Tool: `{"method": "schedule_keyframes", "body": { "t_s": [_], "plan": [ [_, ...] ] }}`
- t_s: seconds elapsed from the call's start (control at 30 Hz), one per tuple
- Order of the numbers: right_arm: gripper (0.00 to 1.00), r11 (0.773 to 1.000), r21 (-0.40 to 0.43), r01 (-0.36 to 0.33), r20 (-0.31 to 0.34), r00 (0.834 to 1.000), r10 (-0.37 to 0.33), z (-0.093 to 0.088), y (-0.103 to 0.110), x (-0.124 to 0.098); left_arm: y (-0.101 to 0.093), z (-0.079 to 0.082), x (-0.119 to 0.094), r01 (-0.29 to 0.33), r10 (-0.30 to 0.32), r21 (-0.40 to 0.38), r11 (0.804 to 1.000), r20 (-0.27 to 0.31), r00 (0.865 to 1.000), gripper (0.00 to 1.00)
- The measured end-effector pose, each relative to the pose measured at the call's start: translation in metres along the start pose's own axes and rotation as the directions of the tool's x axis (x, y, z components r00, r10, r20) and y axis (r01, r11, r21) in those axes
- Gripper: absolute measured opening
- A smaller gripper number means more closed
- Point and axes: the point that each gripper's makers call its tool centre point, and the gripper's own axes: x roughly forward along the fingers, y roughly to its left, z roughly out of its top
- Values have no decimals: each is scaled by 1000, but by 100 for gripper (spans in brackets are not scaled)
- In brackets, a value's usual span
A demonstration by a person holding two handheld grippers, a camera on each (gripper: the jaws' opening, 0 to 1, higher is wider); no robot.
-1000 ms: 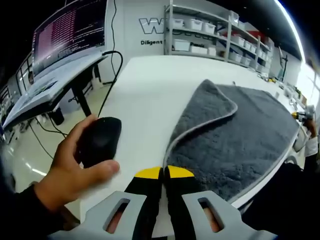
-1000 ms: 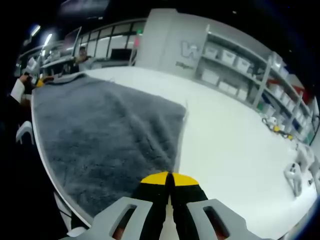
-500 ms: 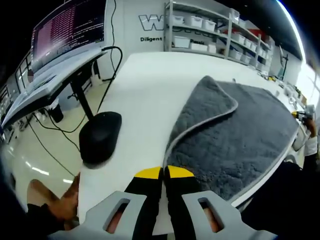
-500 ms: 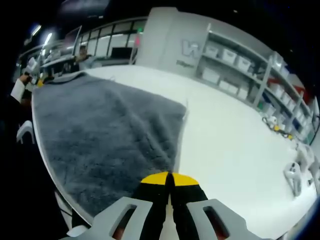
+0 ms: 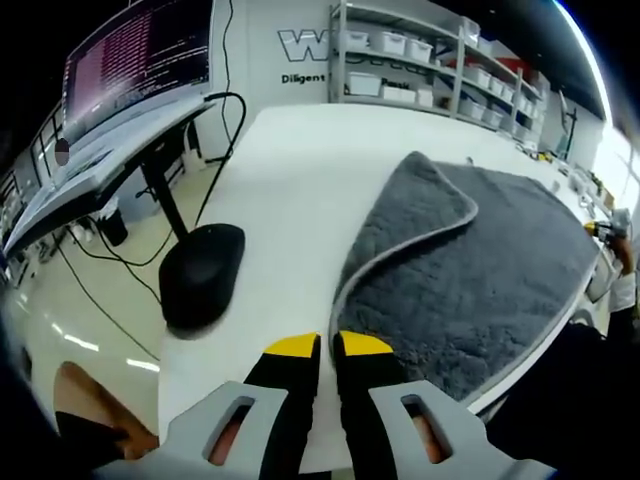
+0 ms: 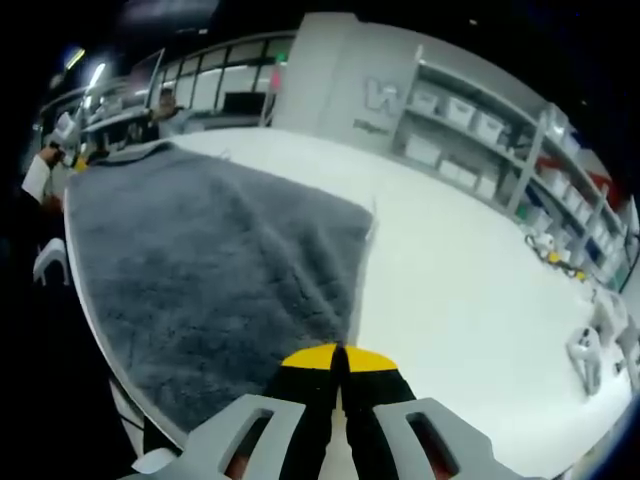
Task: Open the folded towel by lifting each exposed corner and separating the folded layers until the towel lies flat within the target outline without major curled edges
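Observation:
The grey towel lies on the white table, with one pale-edged corner flap folded over onto it. My left gripper hovers at the near table edge, just left of the towel's near edge. Its yellow-tipped jaws stand a narrow gap apart with nothing between them. In the right gripper view the towel spreads to the left. My right gripper is shut and empty, low over the table beside the towel's near right edge.
A black computer mouse sits on the table's left edge, its cable running back to a desk with a monitor. A person's hand shows low at the left. Shelves with white bins line the back wall.
The hand that lay on the mouse has let go and drawn back to the lower left. My left gripper's jaws have parted slightly. The right gripper view is unchanged.

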Motion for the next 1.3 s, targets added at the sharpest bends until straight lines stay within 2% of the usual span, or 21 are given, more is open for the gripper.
{"method": "schedule_keyframes", "body": {
  "t_s": [0.1,0.27,0.37,0.47,0.53,0.63,0.8,0.9,0.97,1.03,1.2,1.3],
  "plan": [
    [0,1000,4,-18,-1,1000,18,0,2,-3,-1,1,-1,13,-13,2,1000,10,1000,8],
    [0,999,-16,-35,6,999,35,2,4,-6,-2,5,-5,1,-2,34,999,28,1000,12],
    [0,999,-19,-48,18,999,48,5,5,-9,-5,9,-7,7,-9,54,999,47,999,19],
    [0,998,-26,-66,49,997,67,12,9,-12,-5,11,-11,-2,-2,77,997,54,999,19],
    [0,986,7,-167,125,978,165,27,26,-17,-9,15,-13,15,-20,77,997,70,997,19],
    [0,979,13,-203,161,967,198,35,32,-23,-16,20,-17,42,-50,89,995,88,995,19],
    [0,979,-17,-204,134,970,204,33,37,-27,-26,25,-23,78,-89,108,991,107,990,17],
    [0,977,-20,-211,126,969,211,32,39,-28,-37,25,-23,136,-151,136,981,108,983,12],
    [0,974,-53,-219,82,971,223,25,42,-30,-40,21,-23,167,-180,137,976,86,980,5],
    [0,974,-63,-216,67,973,220,22,42,-31,-43,19,-24,187,-199,141,972,79,977,3],
    [0,974,-67,-216,44,975,219,19,41,-38,-41,13,-24,190,-201,159,969,53,978,2],
    [0,969,-75,-234,22,971,237,14,45,-41,-35,13,-26,175,-184,128,976,61,981,1]
  ]
}}
